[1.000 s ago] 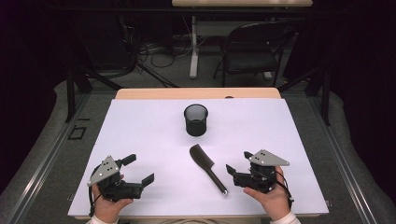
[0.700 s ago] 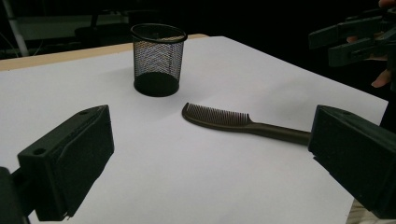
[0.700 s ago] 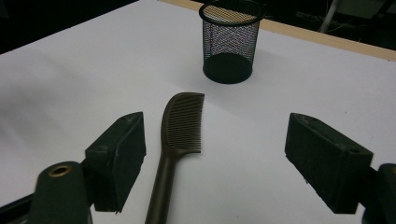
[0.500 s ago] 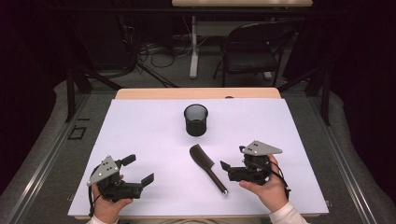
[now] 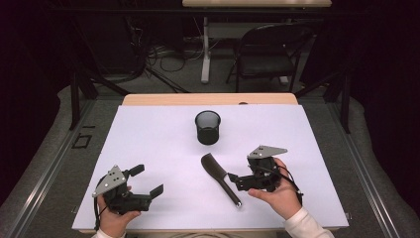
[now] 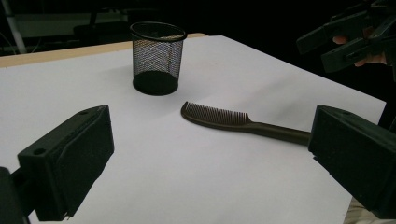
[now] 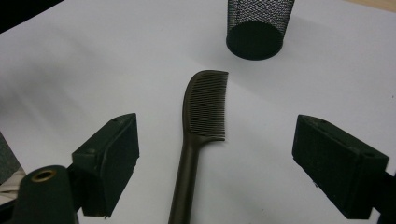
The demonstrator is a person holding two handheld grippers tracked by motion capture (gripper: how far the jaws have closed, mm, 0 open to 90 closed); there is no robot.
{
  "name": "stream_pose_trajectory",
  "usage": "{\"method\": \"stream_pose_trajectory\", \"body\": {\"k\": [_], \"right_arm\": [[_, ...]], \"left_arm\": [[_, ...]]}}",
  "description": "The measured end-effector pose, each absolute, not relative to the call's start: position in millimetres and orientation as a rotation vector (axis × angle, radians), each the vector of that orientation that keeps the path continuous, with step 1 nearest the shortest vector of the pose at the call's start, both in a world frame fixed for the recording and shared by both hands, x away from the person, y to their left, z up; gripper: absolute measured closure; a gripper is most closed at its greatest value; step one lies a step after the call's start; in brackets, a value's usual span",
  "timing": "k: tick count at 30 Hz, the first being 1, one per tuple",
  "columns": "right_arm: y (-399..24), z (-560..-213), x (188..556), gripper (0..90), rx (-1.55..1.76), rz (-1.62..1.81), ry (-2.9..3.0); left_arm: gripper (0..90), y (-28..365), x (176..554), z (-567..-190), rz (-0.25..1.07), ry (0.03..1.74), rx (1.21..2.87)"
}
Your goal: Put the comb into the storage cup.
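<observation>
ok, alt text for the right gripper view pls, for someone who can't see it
A dark comb lies flat on the white table, its handle running down between the open jaws of the right gripper, which do not touch it. Beyond the comb's toothed end stands a black mesh cup.

A: the comb (image 7: 204,107) handle runs off the bottom edge in the right gripper view.

B: yep, and the mesh cup (image 7: 258,28) loses its rim at the top there.
</observation>
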State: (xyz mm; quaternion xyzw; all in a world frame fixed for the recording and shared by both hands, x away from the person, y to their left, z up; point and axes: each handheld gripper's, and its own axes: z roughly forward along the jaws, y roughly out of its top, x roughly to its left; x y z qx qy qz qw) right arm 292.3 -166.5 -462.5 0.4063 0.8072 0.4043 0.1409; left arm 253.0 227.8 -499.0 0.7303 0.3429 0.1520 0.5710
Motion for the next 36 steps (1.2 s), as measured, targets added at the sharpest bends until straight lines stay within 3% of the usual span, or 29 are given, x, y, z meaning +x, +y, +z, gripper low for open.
{"method": "stream_pose_trajectory", "body": {"k": [36], "right_arm": [[-135.1, -471.5, 320.4, 17.8, 1.211, 0.848, 2.534]], "left_arm": [[0.3, 226.8, 254.5, -501.4, 0.324, 0.804, 1.725]]}}
